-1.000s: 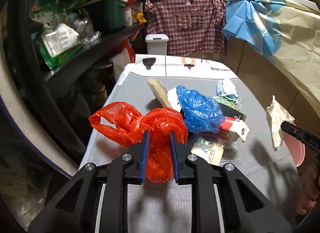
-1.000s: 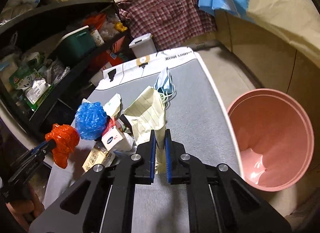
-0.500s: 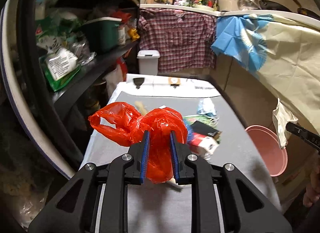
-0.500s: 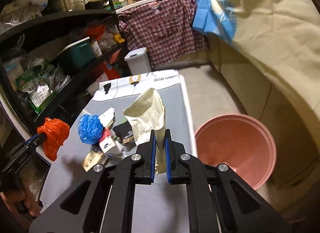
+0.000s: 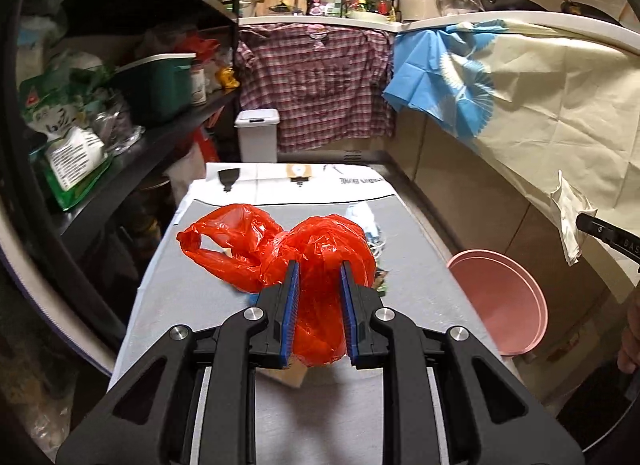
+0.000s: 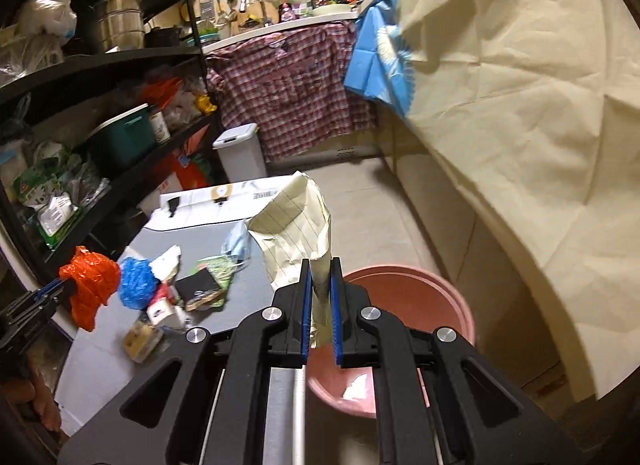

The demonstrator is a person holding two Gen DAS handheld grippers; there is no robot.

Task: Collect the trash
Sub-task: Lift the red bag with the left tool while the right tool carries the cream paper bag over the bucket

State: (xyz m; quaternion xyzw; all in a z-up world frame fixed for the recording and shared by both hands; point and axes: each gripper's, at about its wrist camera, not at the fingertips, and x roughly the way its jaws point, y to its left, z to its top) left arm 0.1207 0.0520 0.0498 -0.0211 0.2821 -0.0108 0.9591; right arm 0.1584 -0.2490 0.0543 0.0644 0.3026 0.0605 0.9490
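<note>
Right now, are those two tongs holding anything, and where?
Left tongs pinch the red plastic bag around its bunched middle. Right tongs clamp the crumpled lined paper by its lower end.

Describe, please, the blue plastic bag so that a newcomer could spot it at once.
Start at the grey table left of the pink bucket. In its trash pile, the crumpled blue plastic bag lies nearest the table's left edge. It is the only blue, shiny, balled-up item.

Red bag [image 5: 320,265] hides the table's [image 5: 192,289] litter — bin [image 5: 508,305] edge-cropped.
</note>
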